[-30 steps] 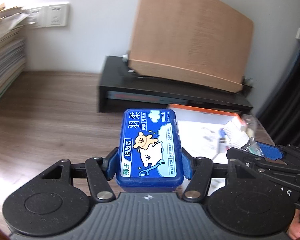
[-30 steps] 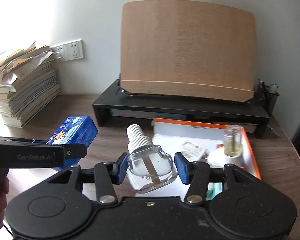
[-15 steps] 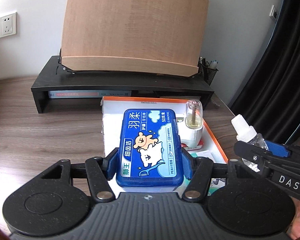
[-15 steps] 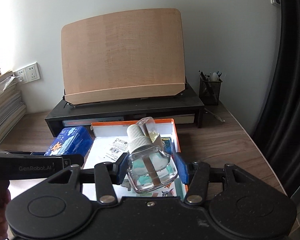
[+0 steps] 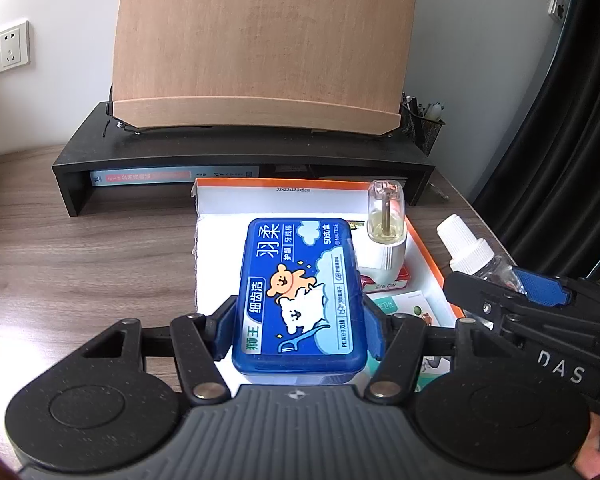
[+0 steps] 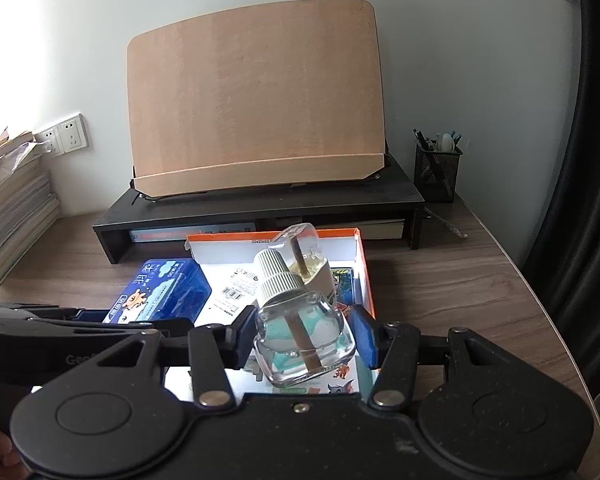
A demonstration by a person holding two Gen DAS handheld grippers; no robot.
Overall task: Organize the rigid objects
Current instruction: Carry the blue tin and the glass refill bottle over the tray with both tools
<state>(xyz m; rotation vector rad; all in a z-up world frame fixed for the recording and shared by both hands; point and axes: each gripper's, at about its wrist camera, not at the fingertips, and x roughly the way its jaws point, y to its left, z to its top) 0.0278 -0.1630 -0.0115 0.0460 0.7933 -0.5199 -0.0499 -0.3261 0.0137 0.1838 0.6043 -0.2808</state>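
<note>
My left gripper (image 5: pixel 298 330) is shut on a blue dental-floss box (image 5: pixel 298 300) with cartoon bears, held above the left part of an orange-edged white tray (image 5: pixel 236 200). The right gripper (image 6: pixel 302 338) is shut on a clear glass refill bottle (image 6: pixel 304 336) with a white ribbed cap, held over the tray's (image 6: pixel 362 264) right half. In the tray stands a white plug-in vaporizer (image 5: pixel 386 236) with a clear bottle on top, along with leaflets and small packs. The floss box (image 6: pixel 160 296) also shows in the right wrist view, and the refill bottle (image 5: pixel 472 252) in the left wrist view.
A black monitor riser (image 6: pixel 260 208) carries a tilted wooden board (image 6: pixel 256 104) behind the tray. A mesh pen cup (image 6: pixel 438 172) stands at the riser's right end. A stack of magazines (image 6: pixel 12 216) lies at far left. A dark curtain (image 5: pixel 560 120) hangs on the right.
Both grippers have swung to the right with their objects, from beside the tray to above it. In the last half second they barely moved.
</note>
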